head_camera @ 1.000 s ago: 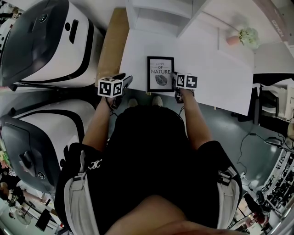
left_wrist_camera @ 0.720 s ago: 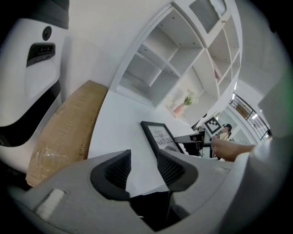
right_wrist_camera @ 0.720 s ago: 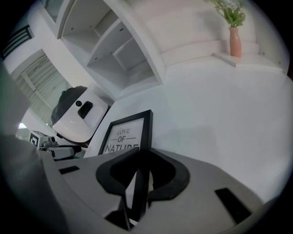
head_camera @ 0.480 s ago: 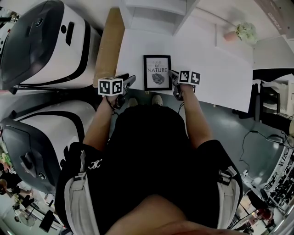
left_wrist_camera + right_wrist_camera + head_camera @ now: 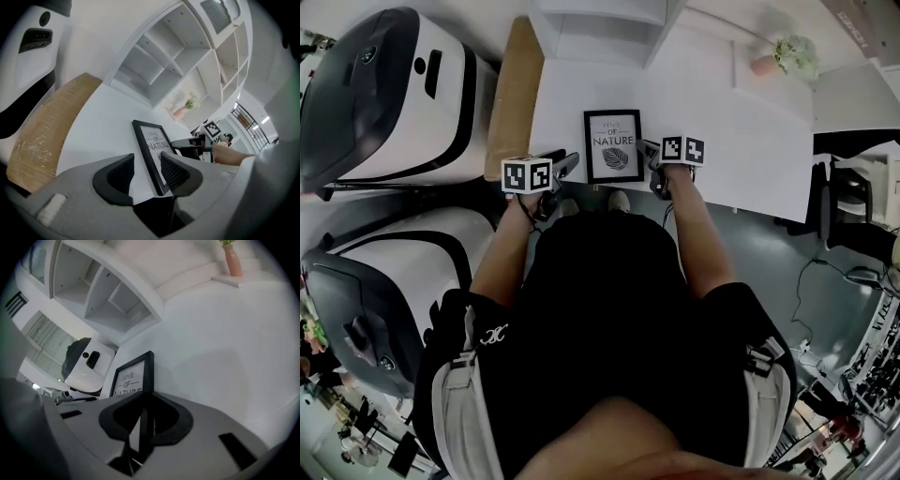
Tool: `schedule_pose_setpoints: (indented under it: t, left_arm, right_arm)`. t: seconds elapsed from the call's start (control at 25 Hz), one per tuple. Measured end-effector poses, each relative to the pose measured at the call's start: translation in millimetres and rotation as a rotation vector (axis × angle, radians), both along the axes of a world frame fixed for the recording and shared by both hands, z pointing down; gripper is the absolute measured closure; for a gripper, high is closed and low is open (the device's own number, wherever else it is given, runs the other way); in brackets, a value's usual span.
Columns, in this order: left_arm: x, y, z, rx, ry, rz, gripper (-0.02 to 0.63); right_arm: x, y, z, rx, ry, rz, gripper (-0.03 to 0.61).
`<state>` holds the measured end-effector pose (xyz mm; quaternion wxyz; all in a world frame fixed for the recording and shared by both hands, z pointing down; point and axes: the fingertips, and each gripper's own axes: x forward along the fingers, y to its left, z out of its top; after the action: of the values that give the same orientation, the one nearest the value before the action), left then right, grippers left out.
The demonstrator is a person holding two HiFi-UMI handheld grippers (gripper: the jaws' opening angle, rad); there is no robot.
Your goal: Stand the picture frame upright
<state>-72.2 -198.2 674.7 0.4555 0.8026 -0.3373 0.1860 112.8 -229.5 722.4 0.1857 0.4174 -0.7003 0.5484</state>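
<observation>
The black picture frame (image 5: 613,145) with a "LOVE OF NATURE" leaf print is near the front edge of the white table (image 5: 741,141), its printed face still toward the head camera. My right gripper (image 5: 650,156) is shut on the frame's right edge; in the right gripper view that edge (image 5: 149,366) runs straight into the closed jaws (image 5: 145,417). My left gripper (image 5: 566,166) is just left of the frame, open. In the left gripper view the frame's near corner (image 5: 154,161) shows through the gap of that gripper (image 5: 144,171); whether they touch is unclear.
A white shelf unit (image 5: 600,28) stands at the back of the table. A pink vase with flowers (image 5: 783,58) is at the back right. A brown cardboard sheet (image 5: 514,89) lies along the table's left side, beside two big white and black machines (image 5: 389,94).
The frame, held by the right gripper, has shifted left, closer to the left gripper. The left gripper has hardly moved and stays open.
</observation>
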Motion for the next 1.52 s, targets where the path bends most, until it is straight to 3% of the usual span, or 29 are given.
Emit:
schedule_pose_setpoints:
  t: [0.2, 0.48, 0.6, 0.84, 0.96, 1.28, 1.52]
  left_arm:
    - [4, -2, 7, -0.034, 0.028, -0.019, 0.426]
    - [24, -4, 23, -0.101, 0.046, -0.017, 0.426]
    - [31, -4, 23, -0.108, 0.05, -0.003, 0.426]
    - [28, -5, 23, -0.107, 0.053, 0.0, 0.426]
    - [22, -7, 23, -0.107, 0.058, -0.015, 0.426]
    - [19, -10, 20, -0.102, 0.071, -0.016, 0.426]
    - [22, -10, 18, -0.095, 0.089, -0.011, 0.426]
  right_arm:
    - [2, -1, 1, -0.035, -0.09, 0.067, 0.528]
    - [0, 0, 0, -0.038, -0.078, 0.059, 0.525]
    - [-2, -1, -2, 0.009, 0.02, -0.003, 0.52]
    - [-10, -1, 1, 0.067, 0.339, -0.184, 0.491]
    - [-10, -2, 1, 0.088, 0.426, -0.19, 0.489]
    - [-5, -3, 1, 0.052, 0.302, -0.094, 0.503]
    - [-5, -2, 2, 0.03, 0.144, -0.037, 0.506]
